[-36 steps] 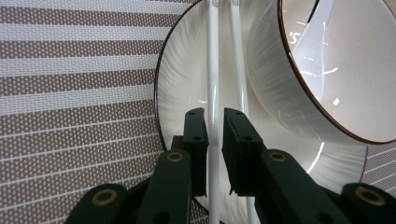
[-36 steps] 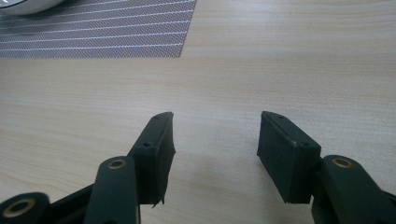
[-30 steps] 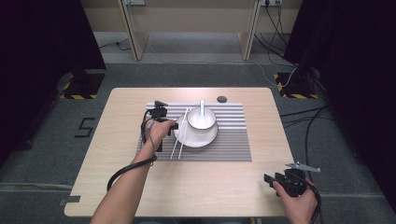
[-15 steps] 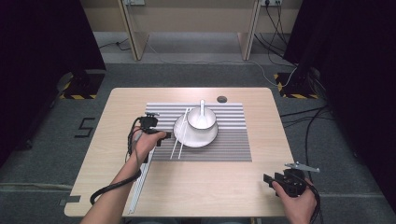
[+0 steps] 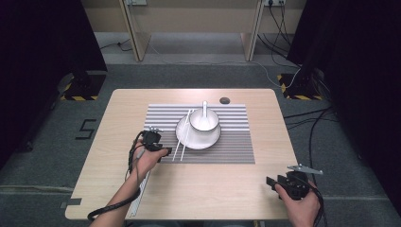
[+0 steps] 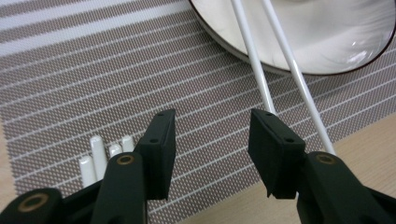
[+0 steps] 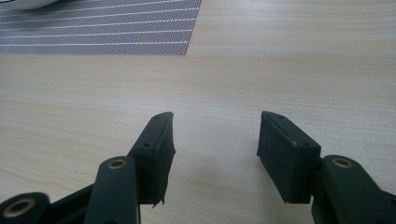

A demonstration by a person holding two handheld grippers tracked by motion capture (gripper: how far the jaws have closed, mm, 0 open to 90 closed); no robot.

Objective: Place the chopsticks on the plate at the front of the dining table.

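A white plate [image 5: 210, 138] sits on a striped placemat [image 5: 236, 146] and carries a white bowl [image 5: 204, 120] with a spoon [image 5: 204, 106] in it. Two white chopsticks [image 5: 182, 137] lean on the plate's left rim, their lower ends on the mat. My left gripper [image 5: 165, 152] is open just left of those ends. In the left gripper view the chopsticks [image 6: 261, 79] run from the plate [image 6: 327, 42] down beside the right-hand jaw of the left gripper [image 6: 212, 126], nothing between the jaws. My right gripper [image 5: 269, 182] is open over bare wood at the front right, as the right gripper [image 7: 215, 126] view confirms.
A small dark round object [image 5: 224, 100] lies at the back of the table behind the mat. A thin metal strip [image 5: 139, 194] lies near the front left edge under my forearm. The placemat corner [image 7: 182, 37] lies ahead of the right jaws.
My left gripper has drawn back from beside the plate toward the front left, open. The chopsticks, plate and bowl stay put. The right gripper has not moved.
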